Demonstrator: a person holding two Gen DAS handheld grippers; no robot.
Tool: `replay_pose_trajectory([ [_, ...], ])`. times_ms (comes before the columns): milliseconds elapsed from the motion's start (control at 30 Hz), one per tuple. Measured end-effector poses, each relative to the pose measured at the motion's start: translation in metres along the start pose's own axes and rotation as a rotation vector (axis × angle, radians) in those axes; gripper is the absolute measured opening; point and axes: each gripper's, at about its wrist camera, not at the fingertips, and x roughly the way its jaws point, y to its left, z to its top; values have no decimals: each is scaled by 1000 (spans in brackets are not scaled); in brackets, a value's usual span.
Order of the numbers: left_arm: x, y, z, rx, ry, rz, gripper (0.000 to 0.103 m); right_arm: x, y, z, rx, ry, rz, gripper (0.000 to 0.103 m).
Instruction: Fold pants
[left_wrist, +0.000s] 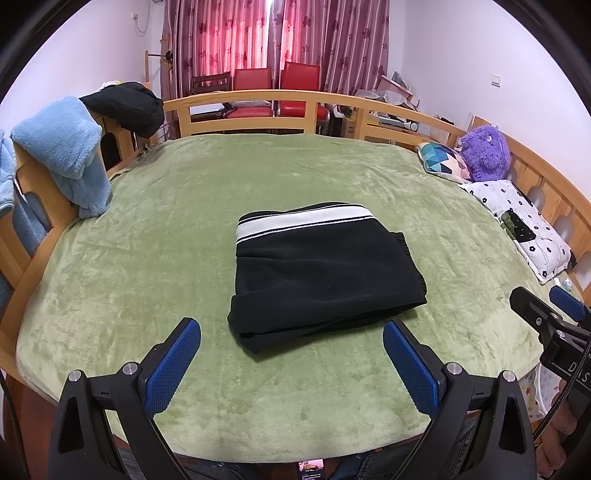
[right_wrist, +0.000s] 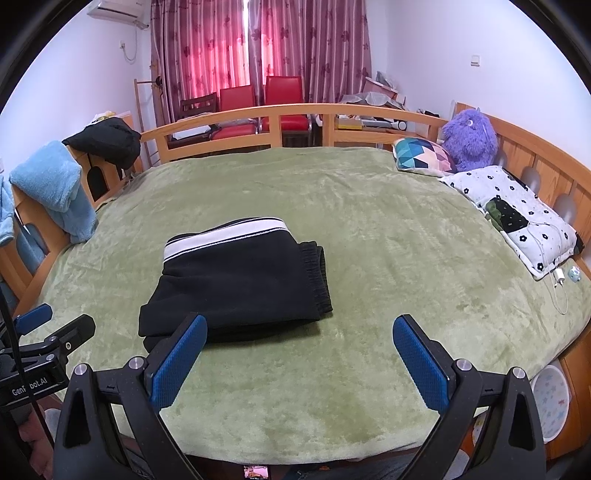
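Nearest the cameras, the left gripper (left_wrist: 291, 354) hangs above the near edge of the bed with its jaws spread wide and nothing between the blue pads. The right gripper (right_wrist: 299, 350) is the same: wide open, empty, poised over the green blanket (right_wrist: 369, 229). Each also shows at the edge of the other's view, level with its partner and clear of the cloth.

Just beyond them, the pants (left_wrist: 321, 273) lie in the middle of the bed as a compact, roughly rectangular stack of black layers. The white striped band (left_wrist: 306, 221) runs along the far edge, the elastic cuffs (right_wrist: 317, 273) sit at the right edge, and the folded layers bulge a little at the near left corner. Neither gripper touches the bundle.

Judging by this, the folding looks essentially done: the garment is several layers thick and sits squarely. What could remain is at most a small tidy of the loose near corner, or nothing.

Farther back, a patterned pillow (right_wrist: 424, 155) and a purple plush toy (right_wrist: 469, 140) rest by the wooden bed rail (right_wrist: 295, 110), well apart from the pants.
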Motion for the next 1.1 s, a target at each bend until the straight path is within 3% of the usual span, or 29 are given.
replay_pose_trajectory([
  [1100, -6, 4, 2, -1, 4, -4, 100, -8, 8, 0, 12, -2, -4, 99],
])
